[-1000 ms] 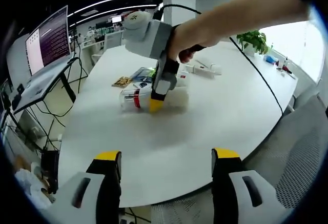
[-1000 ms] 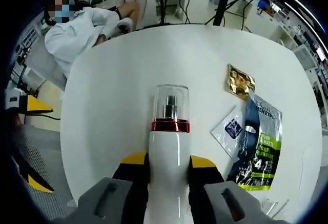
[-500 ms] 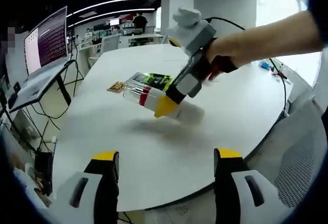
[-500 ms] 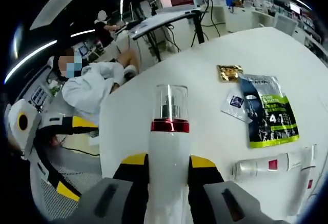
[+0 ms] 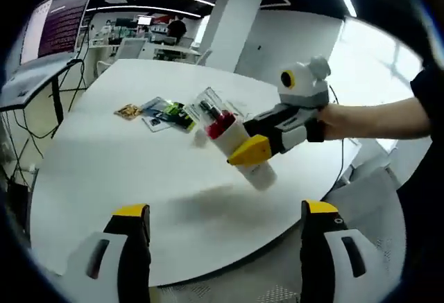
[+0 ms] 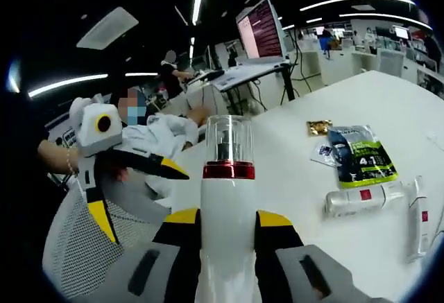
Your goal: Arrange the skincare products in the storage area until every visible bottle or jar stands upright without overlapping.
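A white pump bottle with a red collar and clear cap [image 6: 226, 199] is clamped between the jaws of the right gripper [image 6: 225, 220], seen mid-frame in the left gripper view tilted above the white round table [image 5: 104, 157]. The left gripper [image 5: 222, 213] is held open and empty at bottom frame. The righting step is judged under way; next, the bottle must be set base-down on bare tabletop, apart from the white tube [image 6: 364, 197].

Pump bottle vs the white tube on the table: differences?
The pump bottle is clamped in the right claw, off the table; the white tube lies flat on it. The bottle has a clear cap and red collar; the tube bears a small red label. The bottle looks thicker. Both have white bodies.
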A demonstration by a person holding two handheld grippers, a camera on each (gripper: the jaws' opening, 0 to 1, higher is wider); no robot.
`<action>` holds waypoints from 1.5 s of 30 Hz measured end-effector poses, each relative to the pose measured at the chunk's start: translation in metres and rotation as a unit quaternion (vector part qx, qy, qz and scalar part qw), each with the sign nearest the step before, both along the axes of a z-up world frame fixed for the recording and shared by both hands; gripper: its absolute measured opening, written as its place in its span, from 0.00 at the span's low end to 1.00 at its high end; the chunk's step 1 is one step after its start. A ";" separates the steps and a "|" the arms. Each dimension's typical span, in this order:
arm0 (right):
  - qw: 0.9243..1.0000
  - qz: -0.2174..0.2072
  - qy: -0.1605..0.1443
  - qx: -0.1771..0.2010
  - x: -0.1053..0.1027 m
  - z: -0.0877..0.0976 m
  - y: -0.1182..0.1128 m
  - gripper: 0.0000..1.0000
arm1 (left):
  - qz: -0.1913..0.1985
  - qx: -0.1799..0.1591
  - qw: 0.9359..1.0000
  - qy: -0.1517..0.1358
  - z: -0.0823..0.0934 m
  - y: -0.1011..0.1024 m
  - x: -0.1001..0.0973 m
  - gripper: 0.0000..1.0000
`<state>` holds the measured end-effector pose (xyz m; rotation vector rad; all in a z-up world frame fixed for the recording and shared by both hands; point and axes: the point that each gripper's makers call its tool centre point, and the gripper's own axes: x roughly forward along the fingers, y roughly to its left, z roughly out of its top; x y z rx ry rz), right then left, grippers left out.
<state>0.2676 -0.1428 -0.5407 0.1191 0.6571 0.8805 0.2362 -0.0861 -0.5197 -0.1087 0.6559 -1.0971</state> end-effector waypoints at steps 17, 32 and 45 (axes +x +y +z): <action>0.992 0.054 -0.035 0.113 -0.053 0.057 0.010 0.21 | -0.155 -0.183 0.971 0.018 0.077 -0.075 -0.014 0.36; 0.995 0.049 -0.065 -0.060 -0.073 0.017 -0.032 0.22 | -0.307 -0.009 0.941 -0.142 0.051 -0.133 -0.052 0.29; 0.988 0.049 -0.073 -0.126 -0.079 -0.008 -0.066 0.22 | -0.327 0.042 0.932 -0.148 0.024 -0.161 -0.053 0.27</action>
